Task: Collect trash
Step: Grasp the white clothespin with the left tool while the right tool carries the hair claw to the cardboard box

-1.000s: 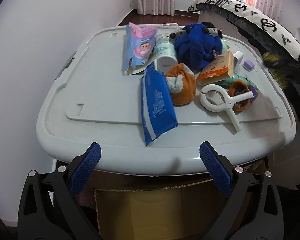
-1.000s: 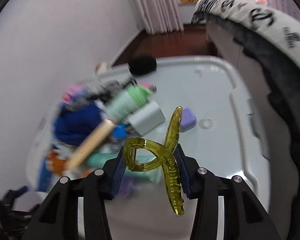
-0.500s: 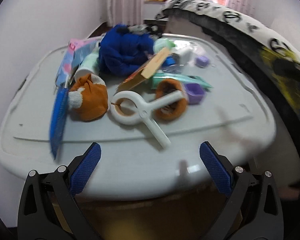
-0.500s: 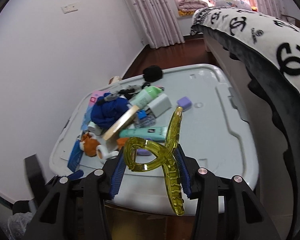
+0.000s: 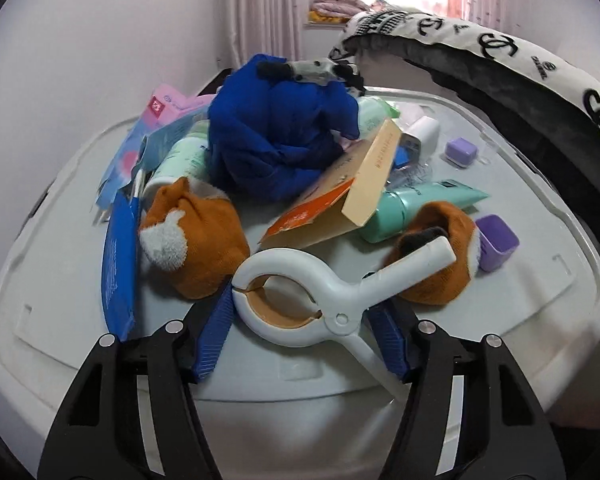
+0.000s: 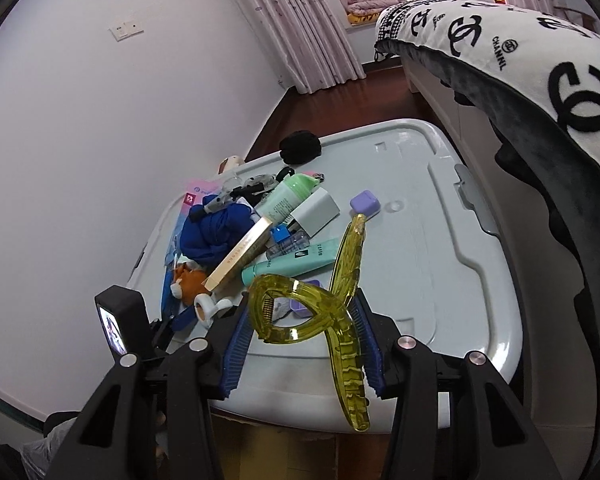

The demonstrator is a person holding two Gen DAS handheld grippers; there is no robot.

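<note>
My left gripper (image 5: 306,332) has closed around a big white plastic clamp (image 5: 324,292) that lies at the near edge of a grey bin lid (image 5: 520,320). Both blue pads touch its ring end. My right gripper (image 6: 302,340) is shut on a yellow transparent hair claw (image 6: 320,308) and holds it above the lid's front edge (image 6: 440,380). The left gripper and the clamp also show in the right wrist view (image 6: 208,306).
The lid holds a pile: blue cloth (image 5: 280,132), two orange socks (image 5: 196,240), an orange-beige box (image 5: 352,188), a green tube (image 5: 416,204), a blue wrapper (image 5: 118,264), a pink packet (image 5: 164,108), purple caps (image 5: 496,242). A black-white blanket (image 6: 520,60) lies right.
My left gripper moved forward to the white clamp and closed its jaws on it. My right gripper rose and pulled back with the yellow claw still in it.
</note>
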